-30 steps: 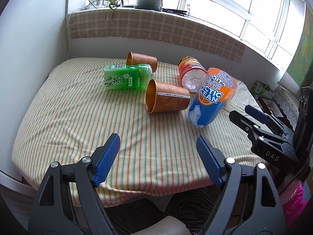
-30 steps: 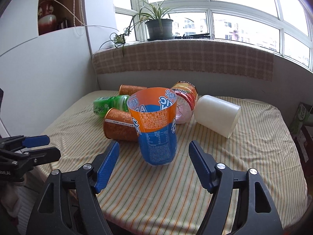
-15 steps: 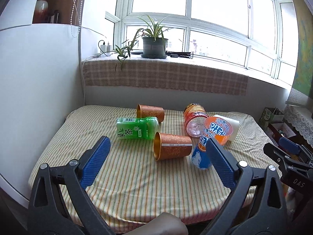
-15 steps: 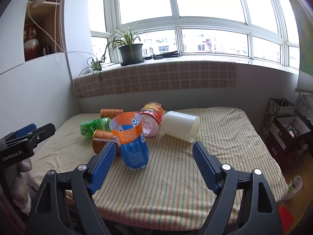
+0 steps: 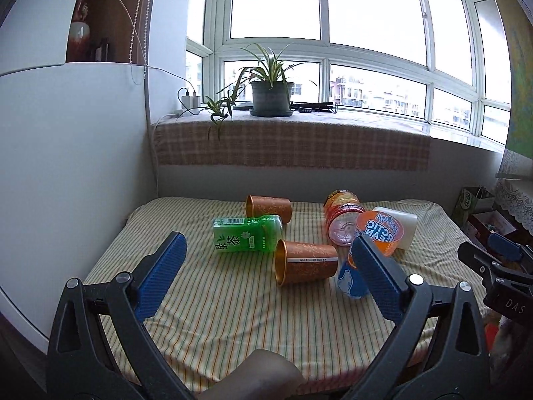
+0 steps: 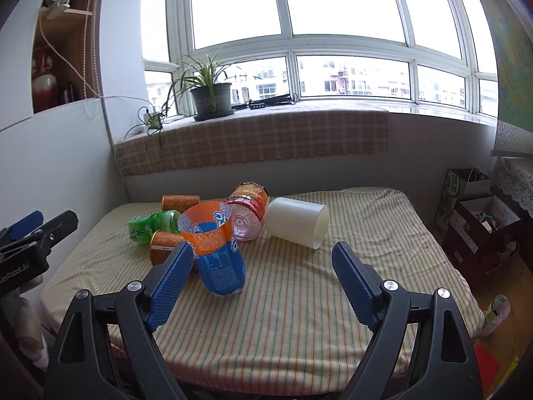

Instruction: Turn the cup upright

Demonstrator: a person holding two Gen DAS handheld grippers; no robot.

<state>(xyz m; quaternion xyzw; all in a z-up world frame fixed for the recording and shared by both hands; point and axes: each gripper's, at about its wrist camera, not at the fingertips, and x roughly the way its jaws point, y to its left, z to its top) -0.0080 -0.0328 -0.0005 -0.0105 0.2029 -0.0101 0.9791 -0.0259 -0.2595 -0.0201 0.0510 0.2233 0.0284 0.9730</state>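
We see the cup [image 6: 218,246] upright on the tabletop [image 6: 316,300], just ahead of our wide, empty right claw [image 6: 260,278].

The orange-and-blue cup [image 6: 216,250] stands mouth up, slightly tilted, on the striped tablecloth [image 6: 299,300] just beside a lying copper cup [image 5: 304,262].

The striped tablecloth [image 6: 299,286] looks like matt woven cloth. At eleven o'clock a glossy plastic orange-and-blue cup [image 6: 215,250]; at one o'clock a smooth, matt white cup [image 6: 293,221].
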